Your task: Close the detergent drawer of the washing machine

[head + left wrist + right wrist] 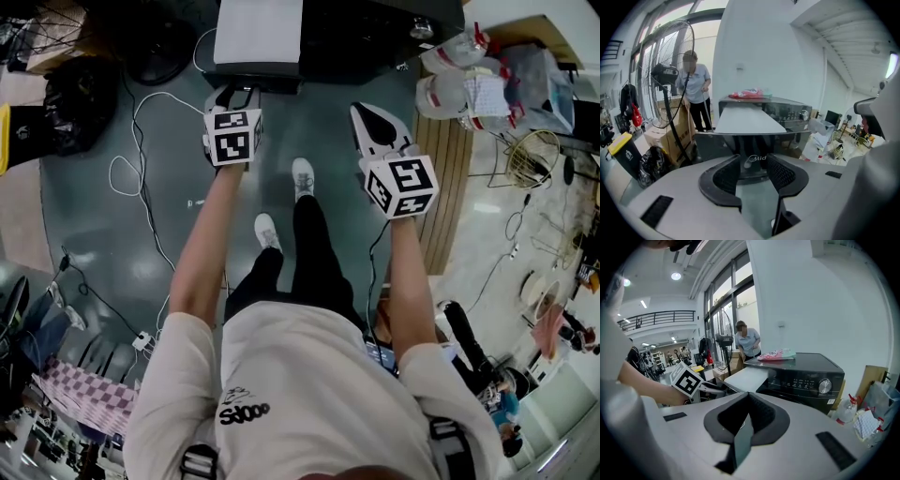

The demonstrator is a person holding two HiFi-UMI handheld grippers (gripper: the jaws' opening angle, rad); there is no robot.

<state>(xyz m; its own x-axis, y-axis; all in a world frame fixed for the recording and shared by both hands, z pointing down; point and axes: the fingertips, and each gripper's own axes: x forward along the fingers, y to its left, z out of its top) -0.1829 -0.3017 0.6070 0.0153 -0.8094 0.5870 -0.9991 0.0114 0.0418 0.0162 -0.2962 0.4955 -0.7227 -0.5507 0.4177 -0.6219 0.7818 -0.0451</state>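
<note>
The black washing machine (801, 376) stands ahead, and its detergent drawer (747, 121) is pulled far out toward me, pale on top with a dark glossy front panel (754, 143). My left gripper (752, 161) is open, its fingertips just short of that front panel and nothing between them. The head view puts the left gripper (234, 94) right at the drawer's front edge (258, 82). My right gripper (370, 117) hangs to the right of the drawer, away from it. In the right gripper view the right gripper (749, 397) is shut and empty.
A pink packet (776, 355) lies on the machine's top. Plastic bottles (450, 89) and a wooden board (441, 187) sit at the right of the machine. White cables (141, 169) trail over the floor at left. A standing fan (670, 75) and a person (696, 91) are behind.
</note>
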